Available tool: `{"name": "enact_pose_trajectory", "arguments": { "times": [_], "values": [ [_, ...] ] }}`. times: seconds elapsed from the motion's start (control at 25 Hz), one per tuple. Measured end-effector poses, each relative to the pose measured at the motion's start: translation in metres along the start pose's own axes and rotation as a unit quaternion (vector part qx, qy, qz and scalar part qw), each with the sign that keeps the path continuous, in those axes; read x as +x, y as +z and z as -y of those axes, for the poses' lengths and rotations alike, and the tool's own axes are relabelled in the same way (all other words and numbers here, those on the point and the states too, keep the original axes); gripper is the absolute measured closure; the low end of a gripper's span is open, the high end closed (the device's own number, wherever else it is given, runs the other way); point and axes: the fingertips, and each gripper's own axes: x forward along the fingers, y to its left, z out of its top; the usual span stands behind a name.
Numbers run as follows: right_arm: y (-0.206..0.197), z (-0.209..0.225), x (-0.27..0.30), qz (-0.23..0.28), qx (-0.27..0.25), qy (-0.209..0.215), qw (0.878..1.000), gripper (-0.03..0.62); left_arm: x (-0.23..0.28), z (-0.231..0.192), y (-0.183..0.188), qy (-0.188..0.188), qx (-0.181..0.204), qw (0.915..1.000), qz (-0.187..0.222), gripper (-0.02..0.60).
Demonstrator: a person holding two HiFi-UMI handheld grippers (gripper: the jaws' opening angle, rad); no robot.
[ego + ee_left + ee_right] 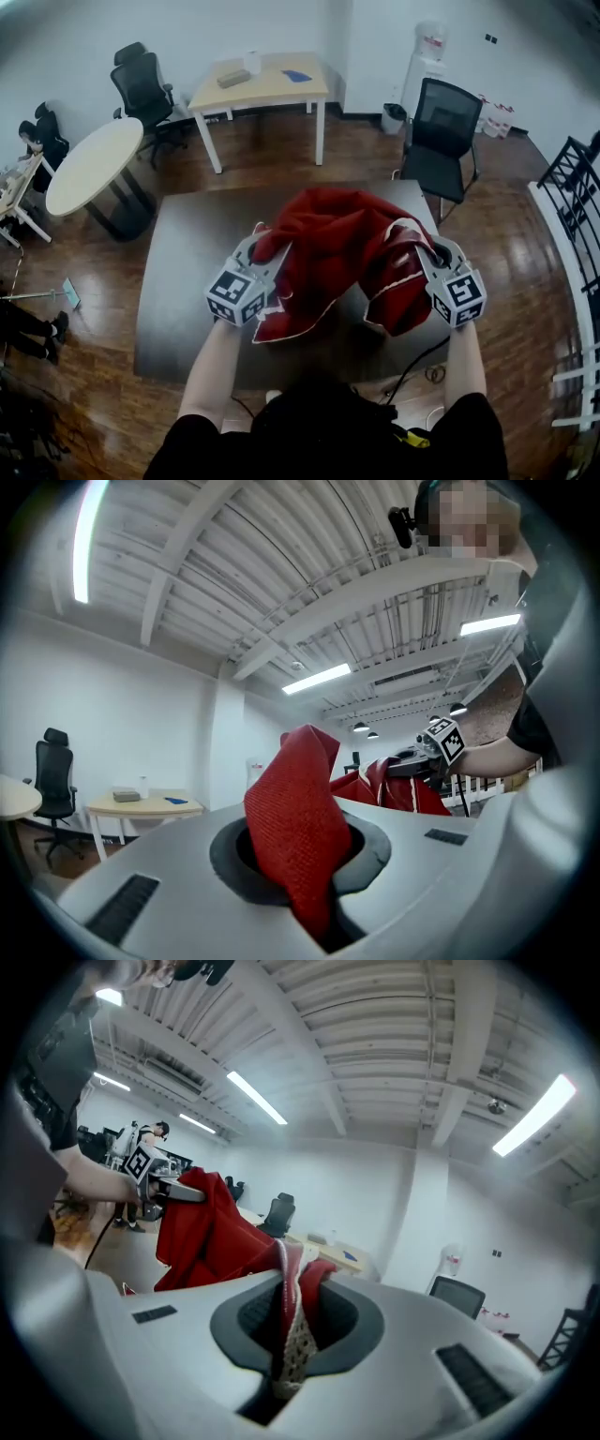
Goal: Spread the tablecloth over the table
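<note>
Dark-topped table [178, 281] stands before the person, and the red tablecloth [337, 239] hangs bunched over its near half. Over the table's near left, the left gripper [261, 248] has its jaws clamped on a red fold. Over the near right, the right gripper [428, 249] pinches the cloth's white-trimmed edge.

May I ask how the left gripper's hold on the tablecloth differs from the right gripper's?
The left gripper pinches a thick fold of the tablecloth, the right gripper a thin one. The left gripper's fold is plain red; the right gripper's shows white trim. Both are shut on the tablecloth, bunched over the dark table.
</note>
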Motion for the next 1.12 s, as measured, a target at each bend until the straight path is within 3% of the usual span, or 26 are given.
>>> {"name": "enact_pose_trajectory", "arguments": {
  "times": [0.28,0.4,0.52,0.64,0.84,0.96,1.12],
  "values": [
    [-0.014,0.103,-0.014,-0.020,-0.077,-0.071,0.994,0.580,0.065,-0.026,0.010,0.001,0.013,0.9999,0.001,0.549],
    [-0.021,0.139,-0.015,-0.036,-0.138,-0.101,0.985,0.580,0.093,-0.023,0.014,-0.005,0.024,0.9997,0.000,0.549],
    [-0.039,0.151,-0.004,-0.060,-0.201,-0.100,0.973,0.580,0.109,-0.019,0.009,-0.008,0.028,0.9995,-0.014,0.549],
    [-0.087,0.144,0.016,-0.087,-0.179,-0.075,0.977,0.580,0.118,-0.018,-0.013,-0.005,0.020,0.9985,-0.051,0.549],
    [-0.210,0.082,0.059,-0.161,-0.133,-0.015,0.978,0.579,0.113,-0.025,-0.090,-0.003,-0.015,0.9902,-0.139,0.549],
    [-0.276,0.057,0.074,-0.218,-0.114,-0.015,0.969,0.579,0.107,-0.024,-0.126,0.010,-0.043,0.9839,-0.173,0.549],
    [-0.336,0.024,0.088,-0.293,-0.088,0.001,0.952,0.579,0.098,-0.021,-0.147,0.027,-0.075,0.9802,-0.181,0.552]
  ]
}}
